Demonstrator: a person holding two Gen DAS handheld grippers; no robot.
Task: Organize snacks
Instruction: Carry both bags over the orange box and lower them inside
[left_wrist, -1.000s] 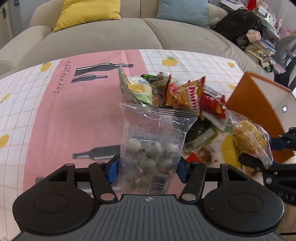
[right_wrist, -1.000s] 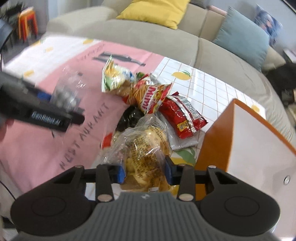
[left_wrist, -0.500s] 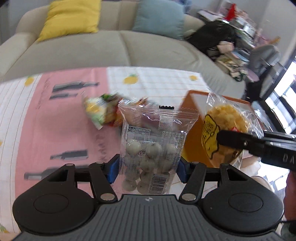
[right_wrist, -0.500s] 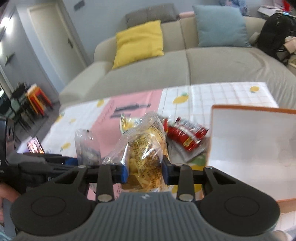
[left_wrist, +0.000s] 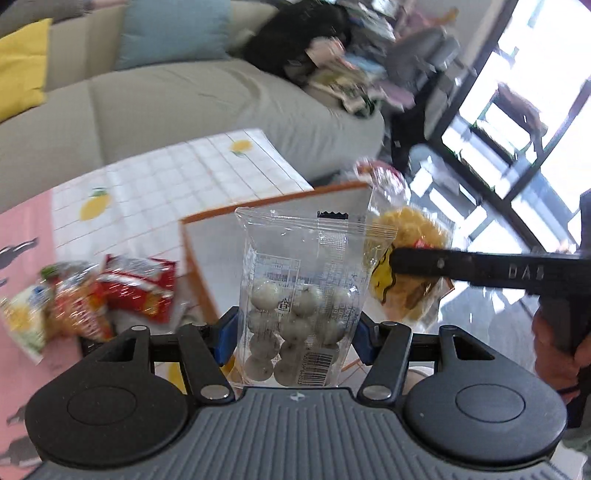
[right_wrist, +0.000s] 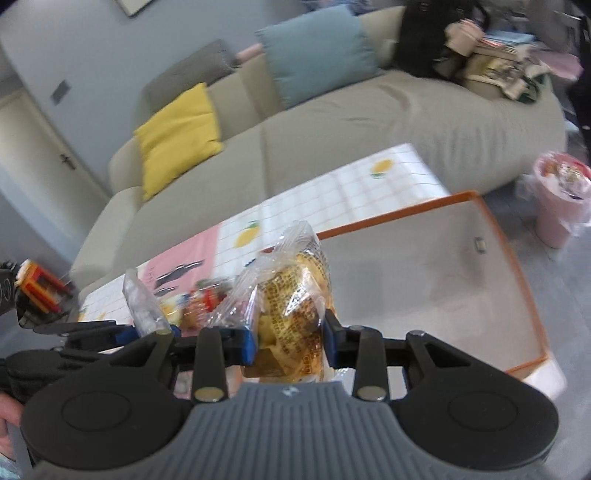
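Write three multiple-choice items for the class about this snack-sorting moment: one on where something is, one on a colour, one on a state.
1. Where does the pile of loose snack packets lie?
A. on the sofa
B. on the tablecloth beside the box
C. inside the box

2. What colour is the rim of the box?
A. orange
B. green
C. black

3. What is the state of the left gripper?
A. open and empty
B. shut on a red packet
C. shut on the clear bag of pale balls

Answers:
1 B: the packets lie on the pink cloth, left of the box wall.
2 A: an orange edge runs round the white box.
3 C: the blue pads press both sides of the clear bag.
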